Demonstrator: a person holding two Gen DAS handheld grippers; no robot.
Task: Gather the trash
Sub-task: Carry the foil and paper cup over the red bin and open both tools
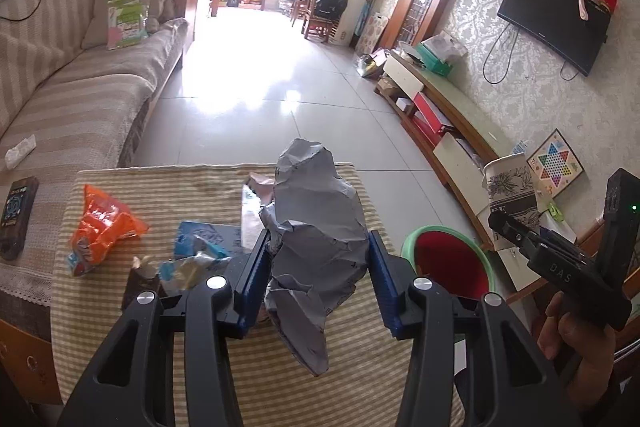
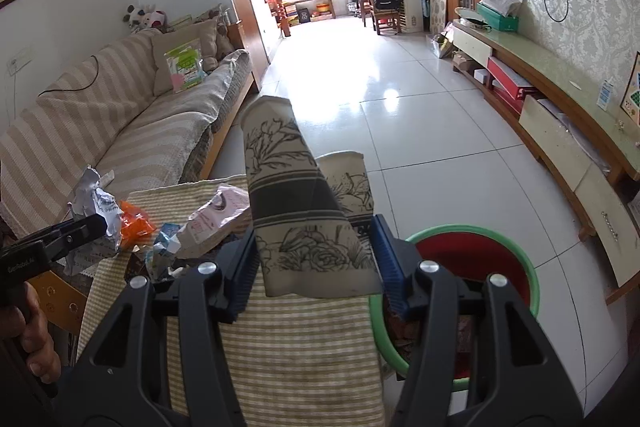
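My left gripper [image 1: 318, 259] is shut on a crumpled grey paper wad [image 1: 316, 227], held above the striped table cloth [image 1: 312, 399]. My right gripper [image 2: 316, 259] is shut on a flattened paper cup with a black flower print [image 2: 296, 211], held over the table's right edge. The cup and right gripper also show in the left wrist view [image 1: 510, 199]. A red bin with a green rim [image 2: 516, 247] stands on the floor right of the table; it also shows in the left wrist view [image 1: 452, 259]. On the table lie an orange wrapper [image 1: 100, 227], a blue packet [image 1: 204, 239] and a pink-white bag [image 2: 216, 223].
A striped sofa [image 1: 72, 99] runs along the left. A low TV cabinet [image 2: 560, 115] lines the right wall under a wall-mounted TV [image 1: 552, 15]. White tiled floor [image 2: 400, 115] stretches ahead to a bright room with wooden chairs. A dark remote-like object [image 1: 16, 219] lies left of the table.
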